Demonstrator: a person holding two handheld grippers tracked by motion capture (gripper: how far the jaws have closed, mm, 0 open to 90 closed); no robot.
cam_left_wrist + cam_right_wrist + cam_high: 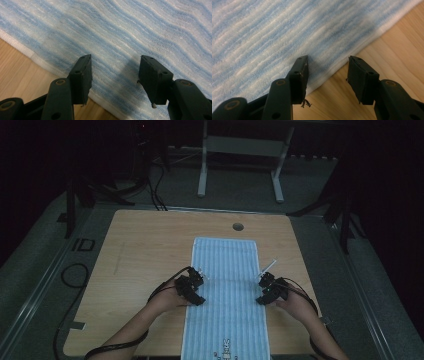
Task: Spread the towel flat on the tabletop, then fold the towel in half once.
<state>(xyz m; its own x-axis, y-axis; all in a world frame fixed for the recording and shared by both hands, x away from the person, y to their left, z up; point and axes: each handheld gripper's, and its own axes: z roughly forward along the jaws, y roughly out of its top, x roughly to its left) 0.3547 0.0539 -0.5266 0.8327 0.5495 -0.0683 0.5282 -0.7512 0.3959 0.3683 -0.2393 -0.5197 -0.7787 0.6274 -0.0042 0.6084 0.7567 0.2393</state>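
The wooden surface (145, 245) carries a long blue-and-white striped towel (225, 285) laid flat down its middle, its long axis running from the person's near edge straight away toward the far side, where a small round hole (238, 226) in the wood sits just beyond the towel's far end. The towel's near end, with a small printed mark, reaches the front edge of the surface. Bare wood lies open on both sides of the cloth, more of it to the left than to the right, so each arm has room to swing outward or forward. The two hands come in symmetrically at about the towel's mid-length: the left hand-held gripper (200, 279) sits at the left long edge, the right hand-held gripper (263, 281) at the right long edge, each about equally near its own side. In the left gripper view the jaws stand wide apart and empty over the striped cloth, the white hem (37, 60) running diagonally beneath them and bare wood behind. In the right gripper view the jaws likewise gape wide with nothing between them, straddling the hem (352, 53): one jaw over cloth, the other over wood. Judging from this, each edge lies directly under its jaws, so a pinch needs only a slight drop and a closing.
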